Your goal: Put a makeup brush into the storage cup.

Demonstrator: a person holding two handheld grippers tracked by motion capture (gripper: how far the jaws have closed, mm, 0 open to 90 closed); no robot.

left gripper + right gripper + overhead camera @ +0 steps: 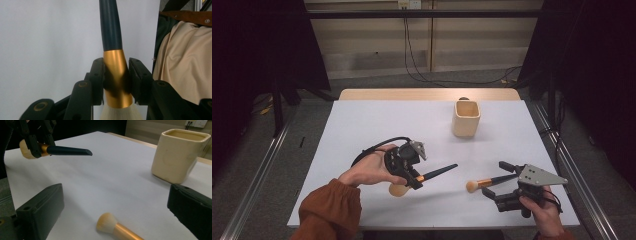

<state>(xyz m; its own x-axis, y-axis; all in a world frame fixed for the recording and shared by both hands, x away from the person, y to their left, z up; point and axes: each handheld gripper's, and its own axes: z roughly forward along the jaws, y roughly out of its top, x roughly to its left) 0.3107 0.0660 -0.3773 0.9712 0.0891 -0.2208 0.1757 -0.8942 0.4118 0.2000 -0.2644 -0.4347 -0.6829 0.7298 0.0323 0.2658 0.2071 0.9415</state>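
Left jaws: clamped on the gold ferrule of a large makeup brush (pixel 117 75), pads pressing it from both sides in the left gripper view.
Right jaws: spread wide apart, nothing between the pads; small makeup brush (pixel 117 228) lying on the table in the gap ahead of them.
Left gripper (pixel 408 170): held above the table near its front edge, in the person's left hand (pixel 367 172).
Large brush: dark handle pointing right toward the table's middle, pale bristle head at the hand's side.
Right gripper (pixel 502 182): near the front right corner, low over the table.
Small brush: bristle head toward the left, gold ferrule and dark handle running back to the right gripper.
Cup (pixel 466 118): cream, square-sided, upright, farther back, right of centre, well apart from both brushes.
Table (pixel 377 125): white top.
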